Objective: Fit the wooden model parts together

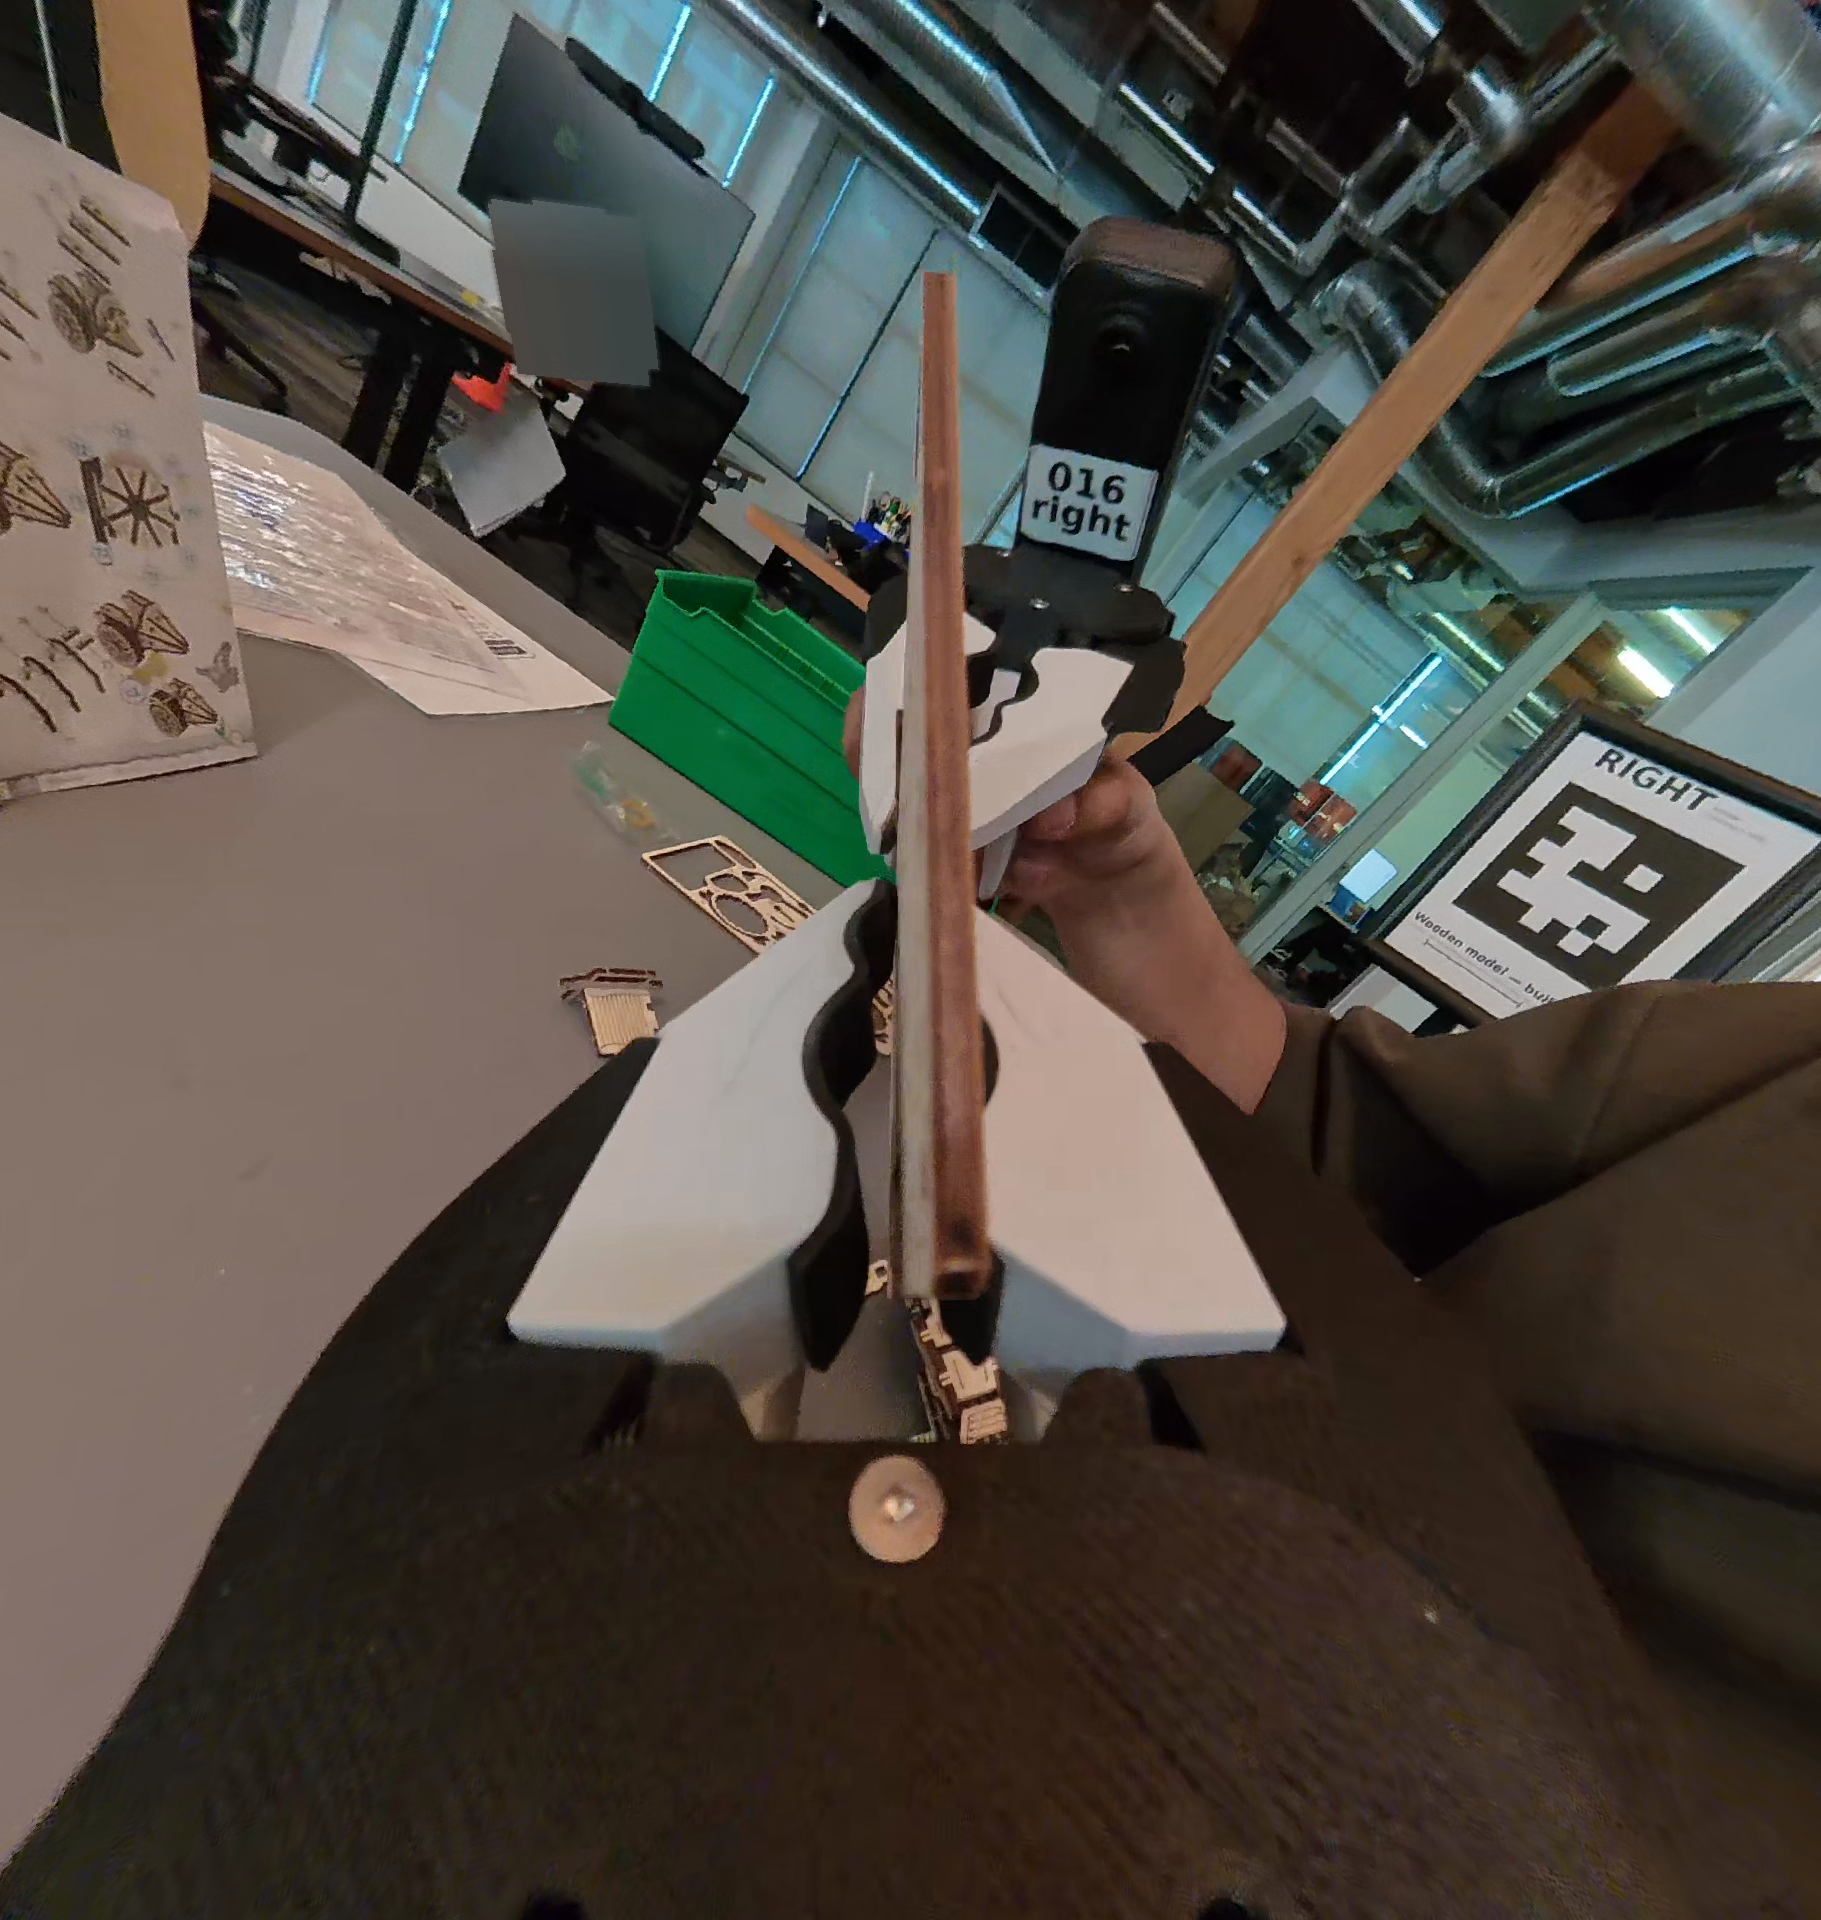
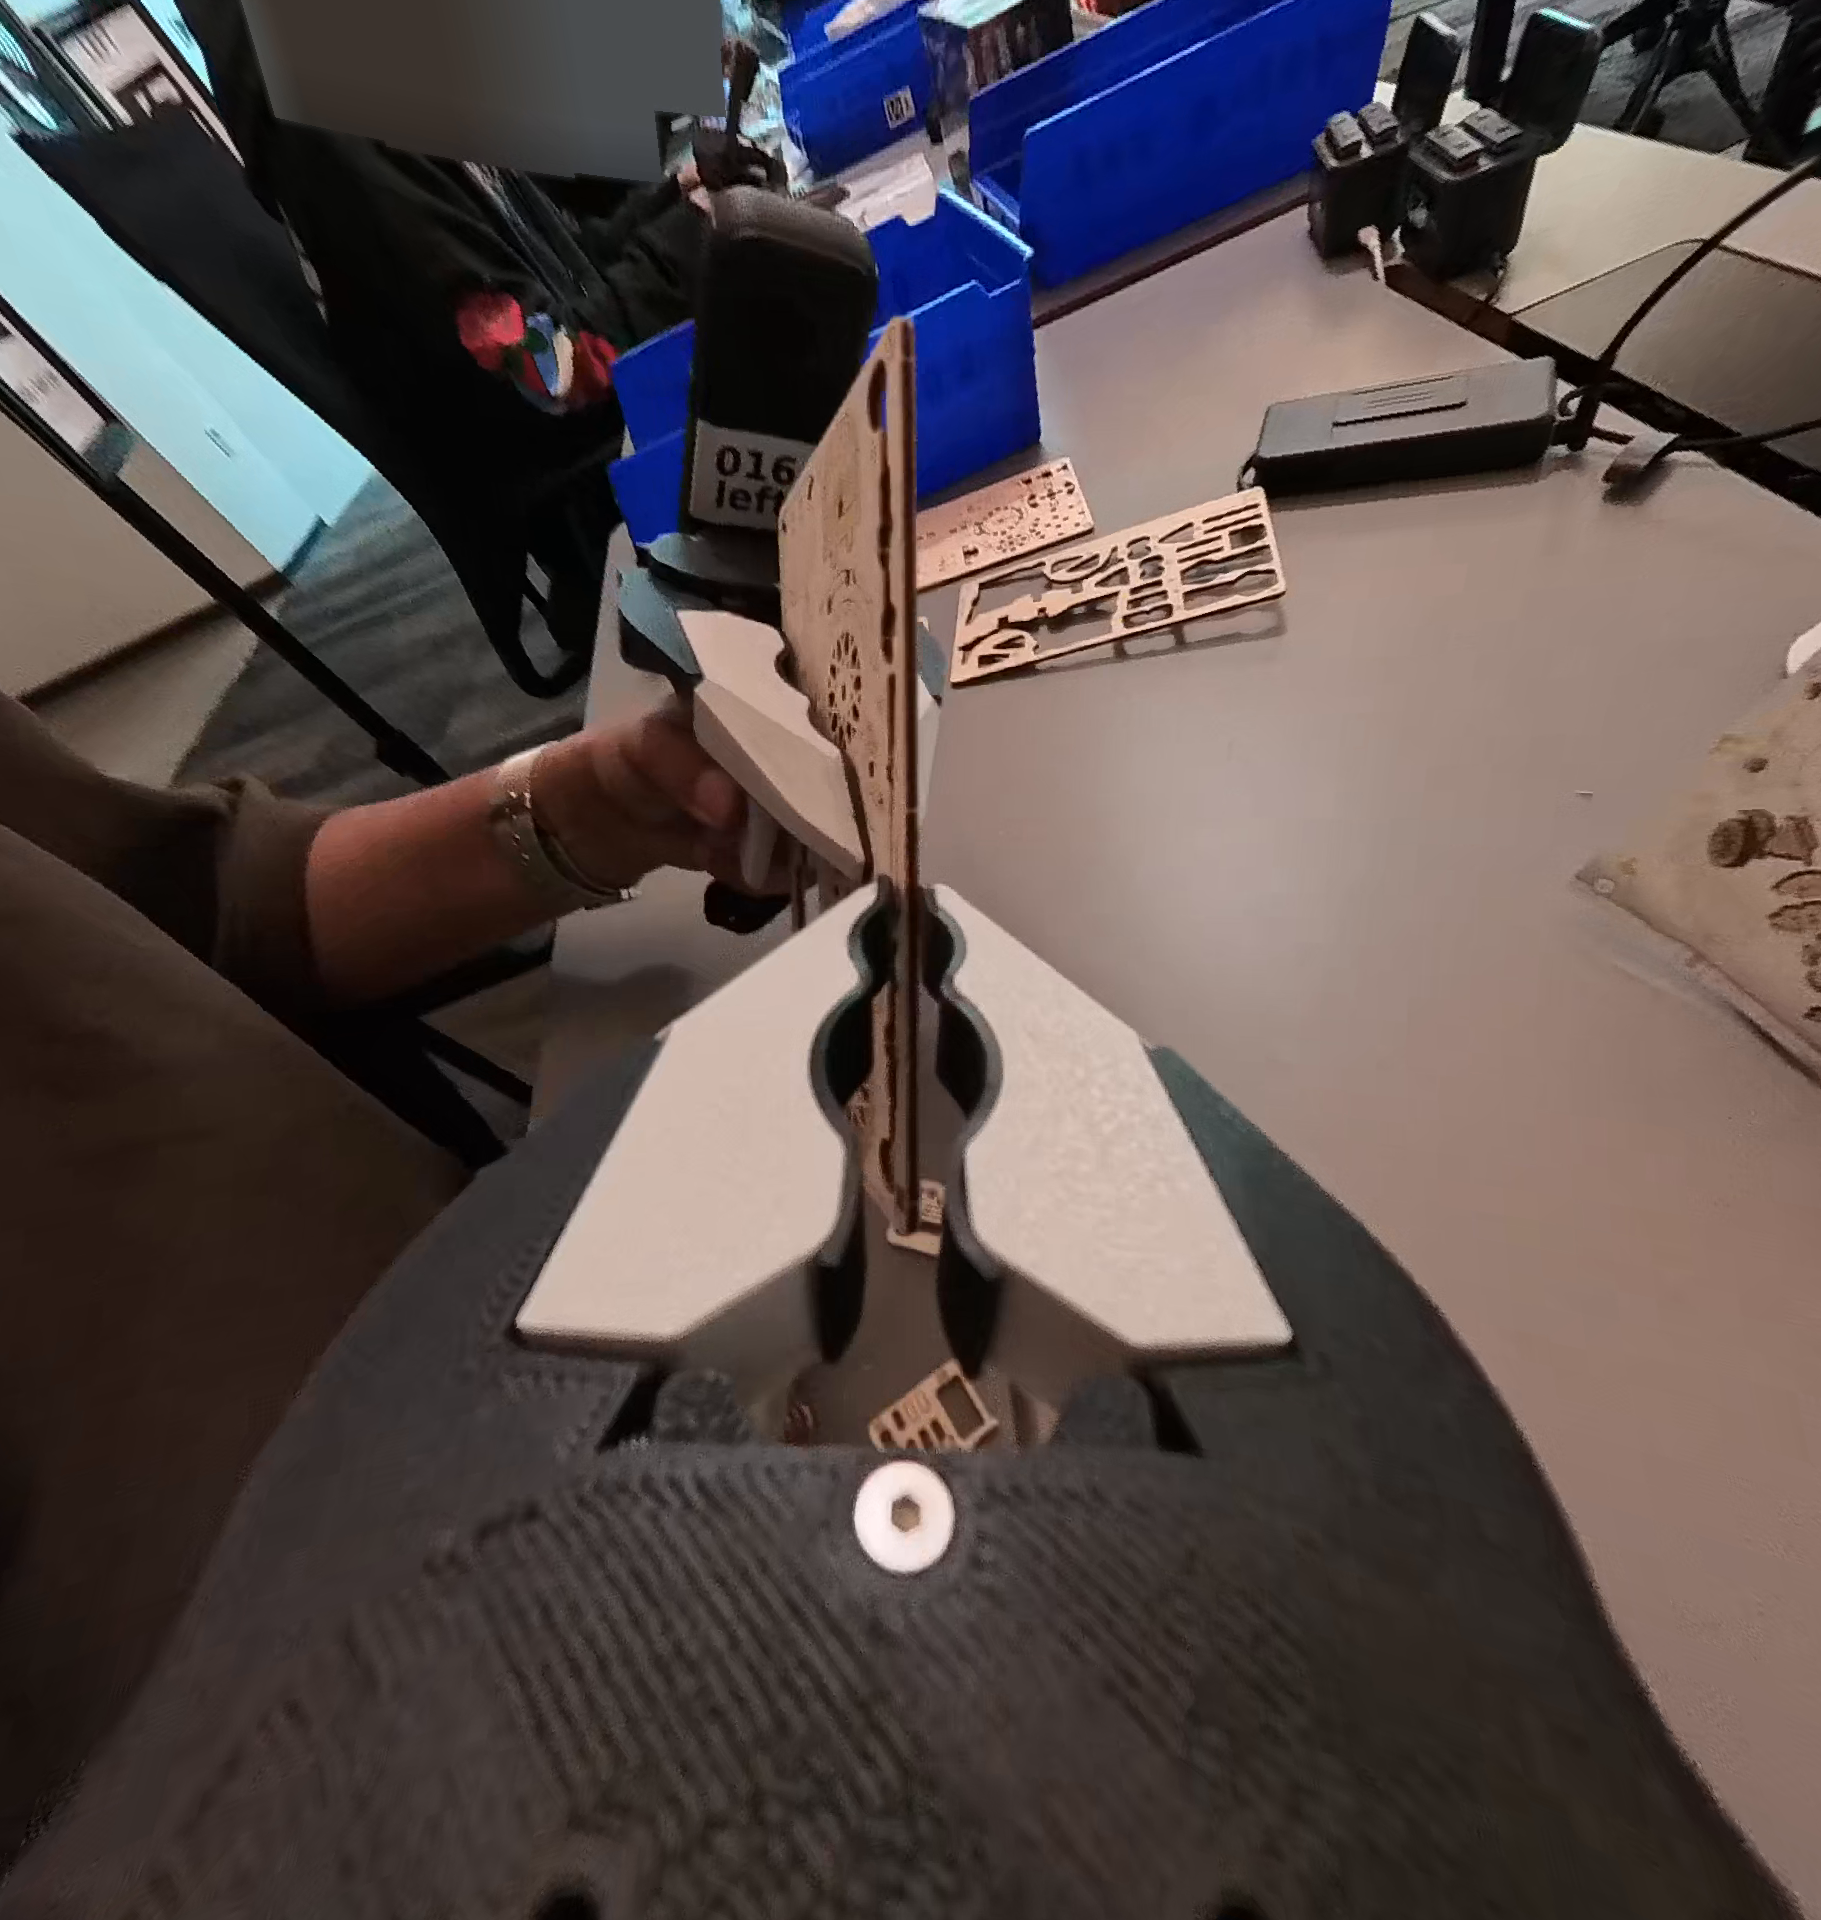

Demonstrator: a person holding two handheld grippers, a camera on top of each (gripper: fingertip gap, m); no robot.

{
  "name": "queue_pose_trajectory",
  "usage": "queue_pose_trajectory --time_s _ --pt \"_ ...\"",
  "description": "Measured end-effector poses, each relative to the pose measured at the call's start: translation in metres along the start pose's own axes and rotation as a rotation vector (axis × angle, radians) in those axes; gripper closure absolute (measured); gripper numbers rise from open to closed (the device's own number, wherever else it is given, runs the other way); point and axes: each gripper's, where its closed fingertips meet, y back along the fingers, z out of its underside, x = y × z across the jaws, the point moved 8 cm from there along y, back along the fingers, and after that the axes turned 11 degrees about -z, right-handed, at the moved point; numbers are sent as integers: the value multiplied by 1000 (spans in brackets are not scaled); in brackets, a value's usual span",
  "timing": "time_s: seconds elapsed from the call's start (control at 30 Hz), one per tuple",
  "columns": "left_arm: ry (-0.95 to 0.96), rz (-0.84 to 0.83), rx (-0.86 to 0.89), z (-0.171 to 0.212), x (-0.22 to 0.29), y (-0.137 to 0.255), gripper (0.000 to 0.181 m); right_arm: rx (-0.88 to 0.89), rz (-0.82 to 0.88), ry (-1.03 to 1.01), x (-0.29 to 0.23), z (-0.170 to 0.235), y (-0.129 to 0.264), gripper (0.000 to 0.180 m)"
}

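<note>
A thin wooden model sheet (image 1: 937, 727) with laser-cut parts stands upright on edge above the grey table (image 1: 262, 1039), held between both grippers. My left gripper (image 1: 932, 935) is shut on its near end. My right gripper (image 1: 937, 790) faces it and is clamped on the far part of the same sheet. In the right wrist view the sheet (image 2: 890, 727) runs from my right gripper (image 2: 906, 914) to the left gripper (image 2: 864, 748) beyond. Small loose wooden pieces (image 2: 932, 1413) lie on the table below.
A green bin (image 1: 740, 707), an instruction sheet (image 1: 85, 468), a printed paper (image 1: 366, 582) and loose wooden parts (image 1: 729, 894) lie to the left. Punched-out wooden sheets (image 2: 1124, 592), blue bins (image 2: 947, 343), a black power brick (image 2: 1405, 426) and a booklet (image 2: 1799, 862) lie to the right. Less than 4 cm separates the two grippers' tips.
</note>
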Motion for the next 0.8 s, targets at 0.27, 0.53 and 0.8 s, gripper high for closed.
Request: queue_pose_trajectory --time_s 0.27,0.53,0.8 --pt "-107 -110 -73 3 1 -2 179 -102 85 72 1 5 -3 177" --pt "-39 -105 -55 4 -7 -1 180 -107 182 143 3 3 -7 166" --pt "-57 -95 -106 9 -2 -7 180 -20 139 148 0 -2 -7 171"
